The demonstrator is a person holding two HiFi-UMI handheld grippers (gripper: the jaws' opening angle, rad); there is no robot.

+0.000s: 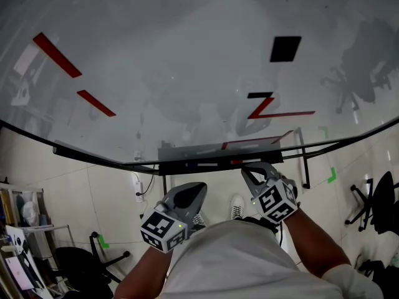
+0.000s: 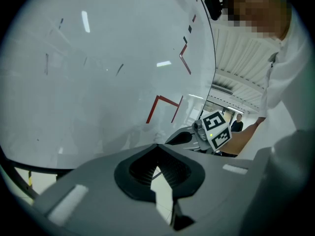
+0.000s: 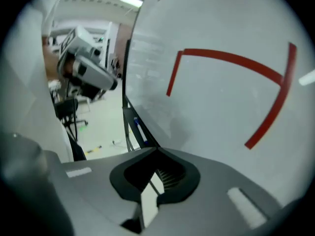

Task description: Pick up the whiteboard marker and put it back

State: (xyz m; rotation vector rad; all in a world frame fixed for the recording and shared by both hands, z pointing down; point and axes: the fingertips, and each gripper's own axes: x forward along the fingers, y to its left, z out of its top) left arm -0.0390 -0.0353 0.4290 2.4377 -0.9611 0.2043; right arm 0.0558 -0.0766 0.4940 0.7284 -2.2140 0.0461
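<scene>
A whiteboard (image 1: 187, 67) with red strokes and a black square fills the head view. Along its lower edge runs a marker tray (image 1: 187, 152). On it lie a dark marker (image 1: 201, 165) and a red-tipped marker (image 1: 235, 162). My left gripper (image 1: 197, 188) hangs shut and empty just below the tray's middle. My right gripper (image 1: 248, 169) is shut and empty too, its tip close under the red-tipped marker. In the right gripper view a blue-capped marker (image 3: 138, 130) lies on the tray, ahead and left of the jaws (image 3: 157, 150). The left gripper view has its own shut jaws (image 2: 156, 145) and the right gripper (image 2: 209, 132) beyond.
The board's black stand legs (image 1: 304, 167) reach down to a pale tiled floor. Office chairs stand at the lower left (image 1: 81, 263) and far right (image 1: 377, 204). A cluttered shelf (image 1: 22, 229) is at the left edge. Green tape marks (image 1: 331, 175) dot the floor.
</scene>
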